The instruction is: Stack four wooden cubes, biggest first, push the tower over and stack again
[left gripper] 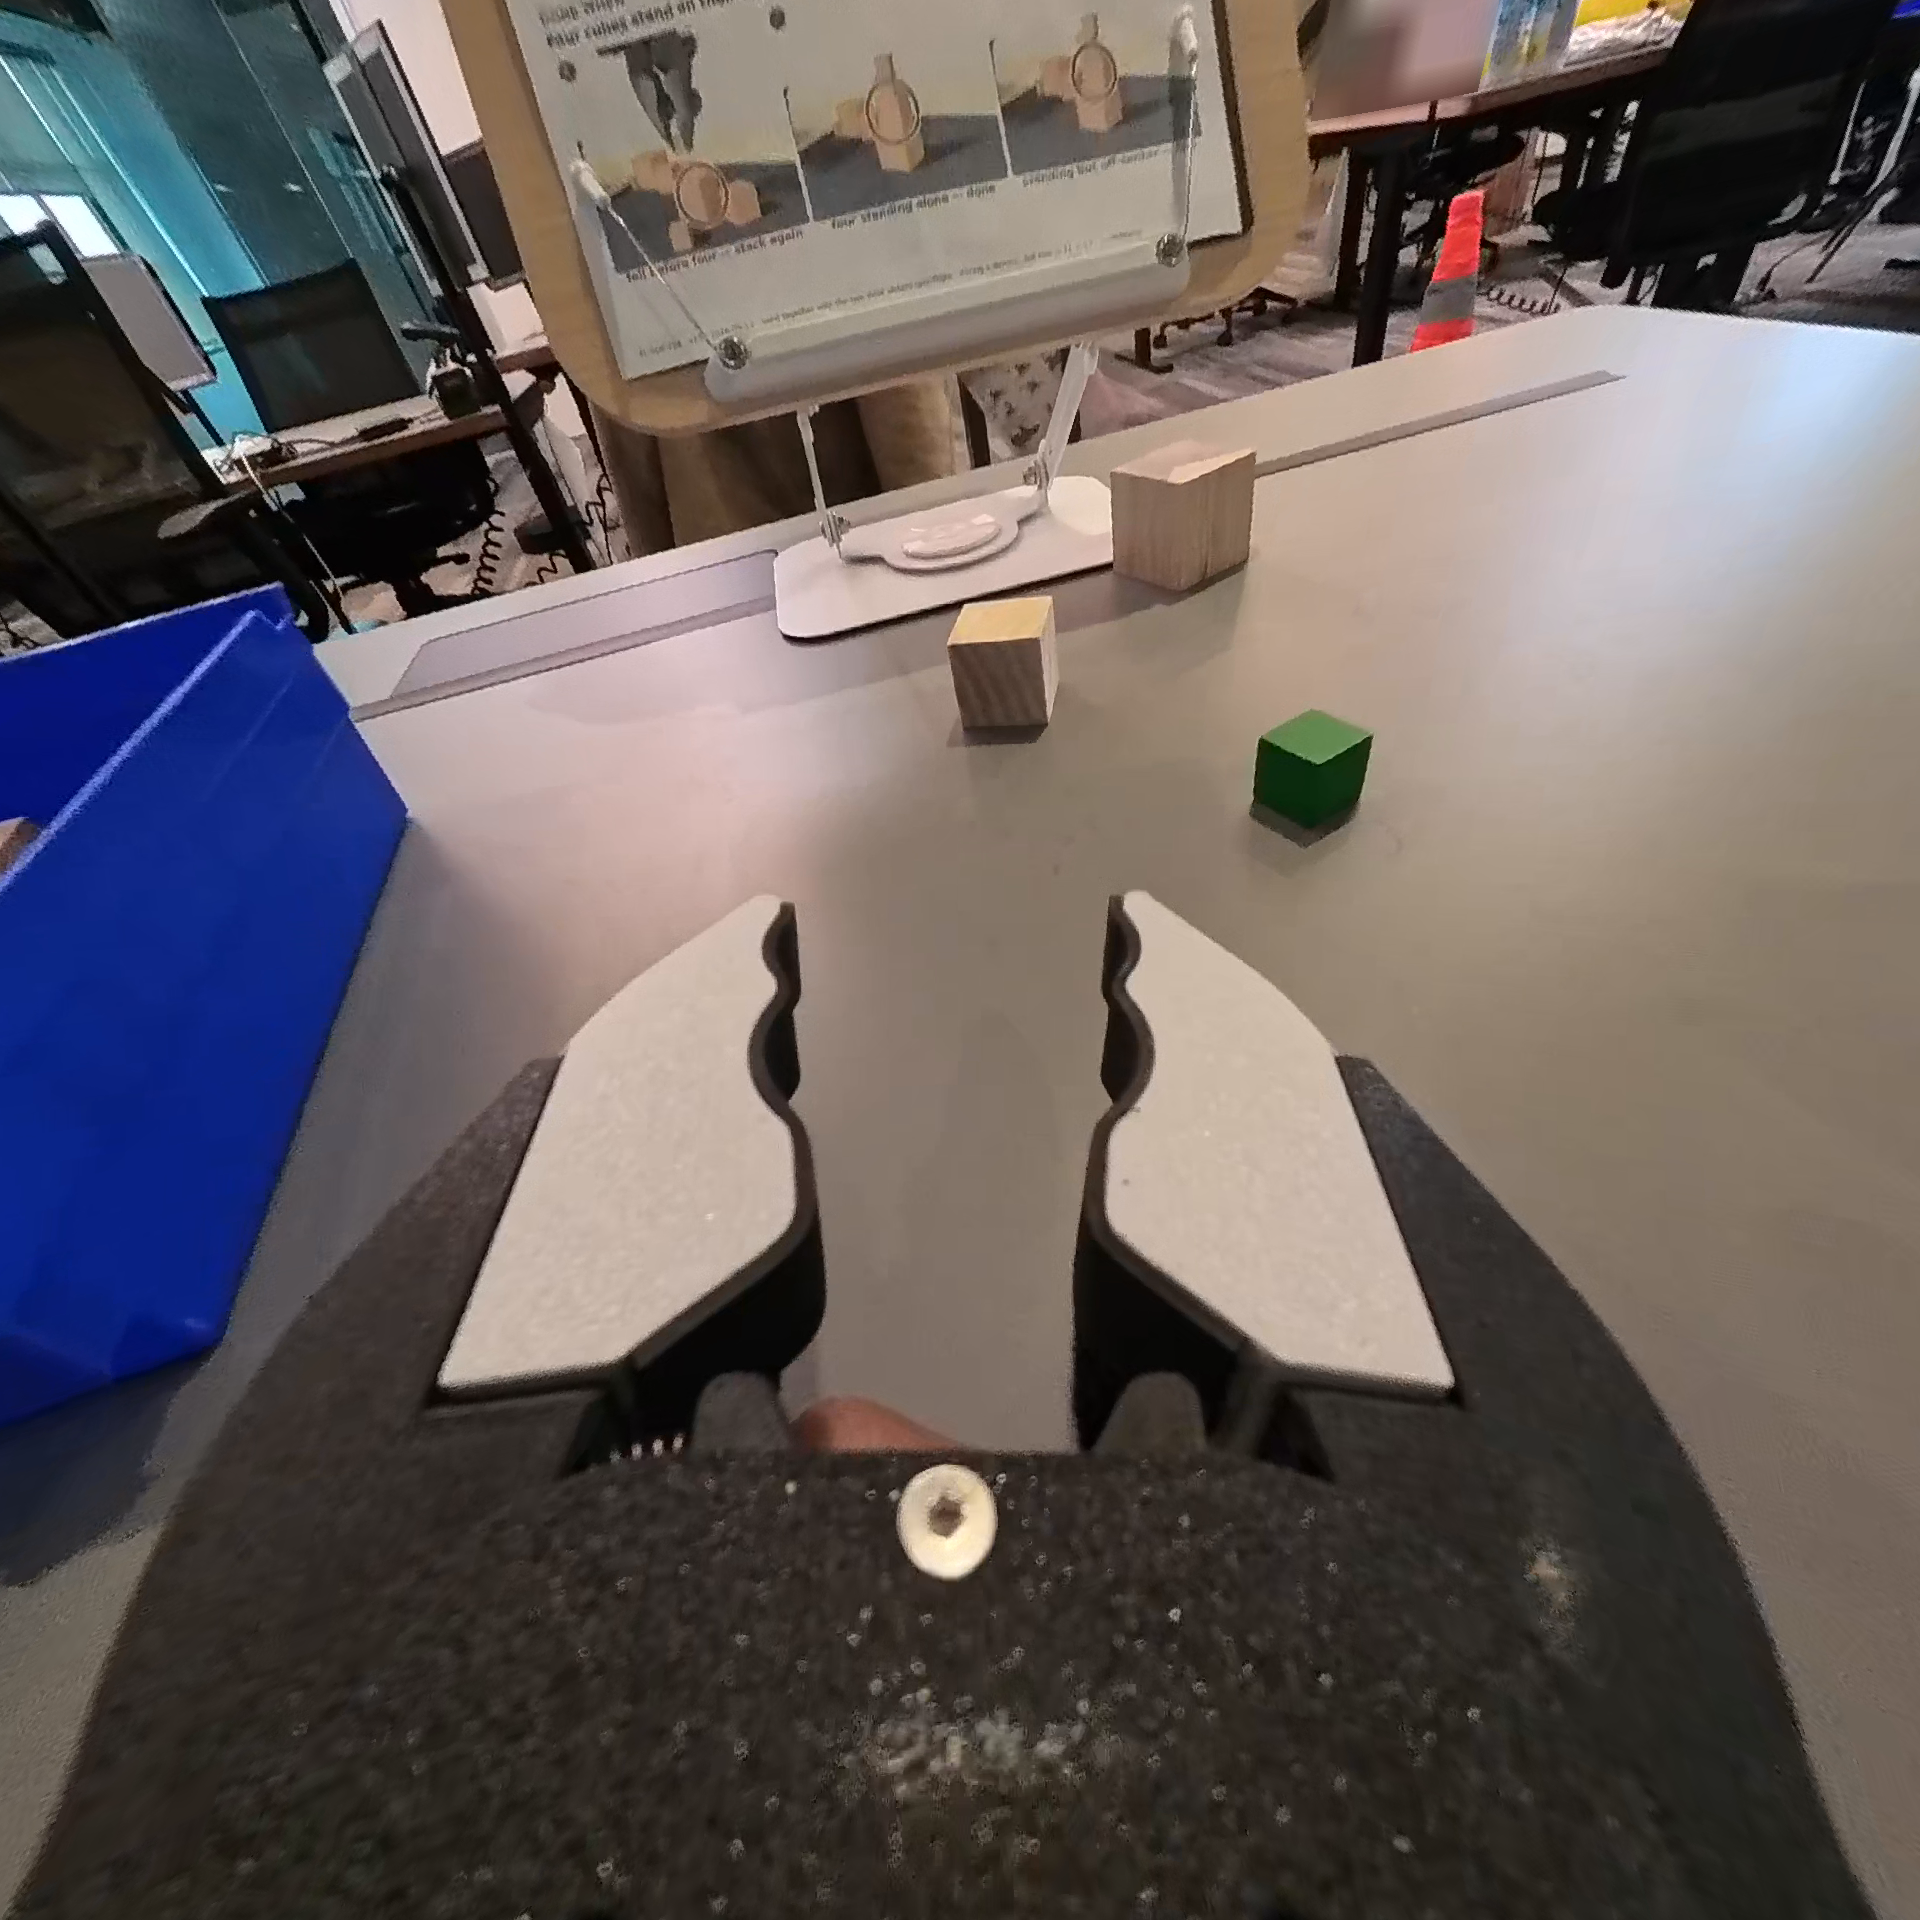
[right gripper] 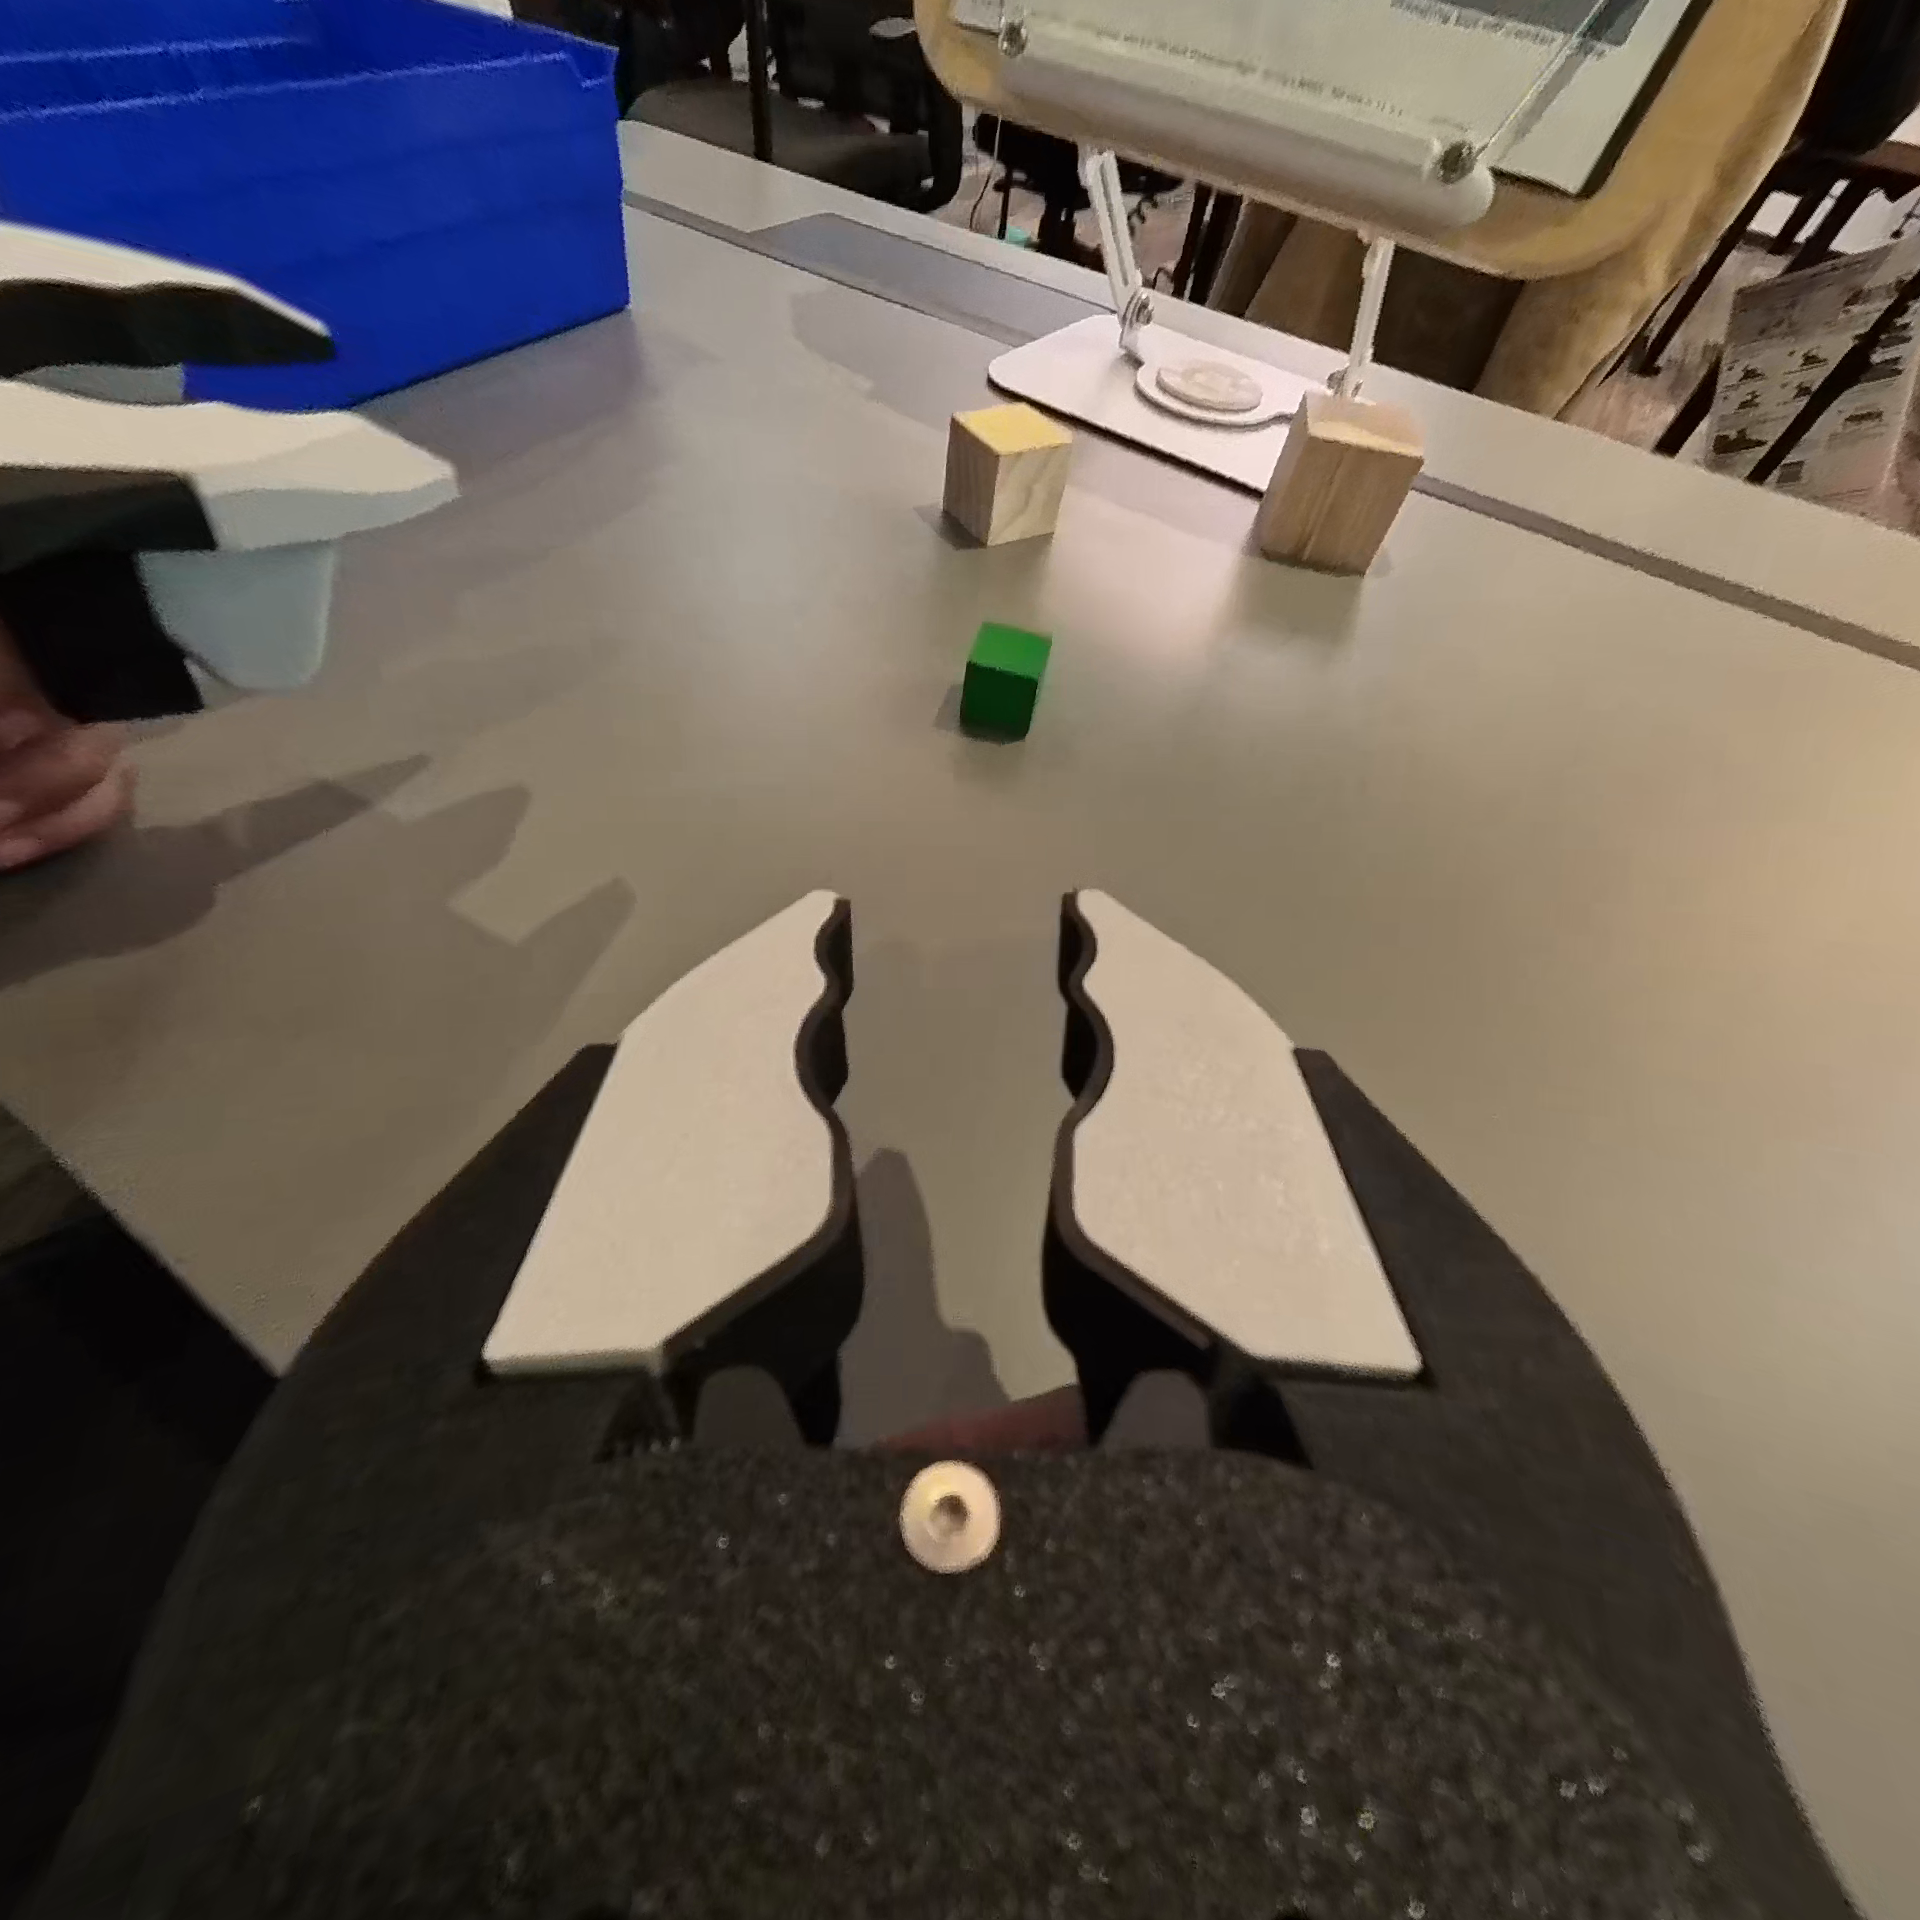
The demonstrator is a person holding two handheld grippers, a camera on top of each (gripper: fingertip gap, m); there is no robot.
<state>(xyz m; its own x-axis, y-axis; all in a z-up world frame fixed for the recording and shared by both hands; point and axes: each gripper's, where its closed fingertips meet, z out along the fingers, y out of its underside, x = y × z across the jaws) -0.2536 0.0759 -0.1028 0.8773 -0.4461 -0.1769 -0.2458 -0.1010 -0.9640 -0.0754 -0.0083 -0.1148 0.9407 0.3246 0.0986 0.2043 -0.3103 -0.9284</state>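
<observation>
Both grippers, left gripper [left gripper: 951, 914] and right gripper [right gripper: 956, 909], are hovering released and empty; the biggest cube [right gripper: 1335, 483] is sitting at one o'clock, nearer the right.

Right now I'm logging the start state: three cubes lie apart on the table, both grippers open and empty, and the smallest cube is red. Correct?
Not quite: the smallest cube is green, as the right wrist view shows. The rest holds.
</observation>
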